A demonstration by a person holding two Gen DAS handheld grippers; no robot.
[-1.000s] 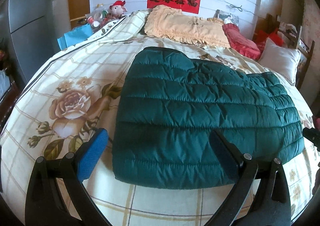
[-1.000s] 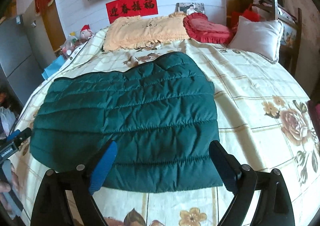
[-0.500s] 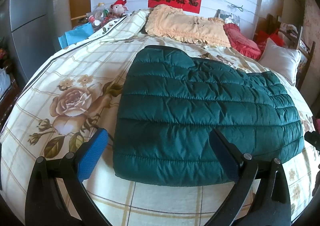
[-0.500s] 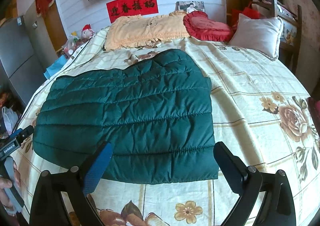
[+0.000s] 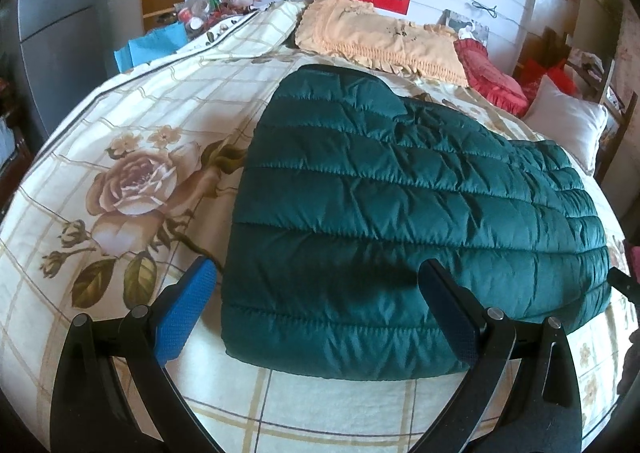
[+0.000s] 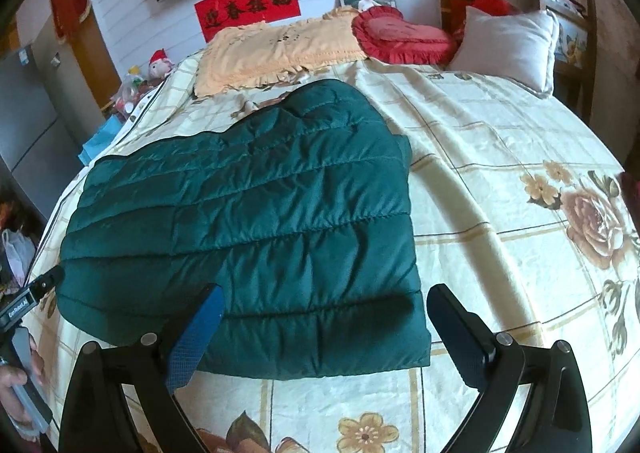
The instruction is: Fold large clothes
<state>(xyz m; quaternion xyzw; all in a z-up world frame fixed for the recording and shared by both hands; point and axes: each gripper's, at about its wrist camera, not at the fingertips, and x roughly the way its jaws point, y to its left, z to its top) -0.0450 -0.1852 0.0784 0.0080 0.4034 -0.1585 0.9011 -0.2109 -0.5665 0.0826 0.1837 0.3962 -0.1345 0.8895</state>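
A dark green quilted jacket [image 5: 400, 213] lies flat on a bed covered by a cream bedspread [image 5: 132, 141] printed with roses and a yellow grid, filling the centre of both wrist views. In the left wrist view, the left gripper [image 5: 320, 313] sits at the bottom of the frame with its jaws spread wide and holding nothing; its blue-padded finger stands over the bedspread just left of the jacket's near corner, while the other finger overlaps the jacket's near edge. In the right wrist view, the right gripper [image 6: 324, 329] is likewise spread wide and empty at the bottom of the frame, one finger over the jacket's near hem and the other over bare bedspread to the right of it [image 6: 500, 213]. Whether the fingers touch the fabric cannot be told. At the top of the frames, a peach frilled pillow [image 5: 380, 37], a red heart-shaped cushion [image 6: 400, 35] and a white pillow [image 6: 508, 41] line the head of the bed, below a red banner [image 6: 248, 5] on the wall.
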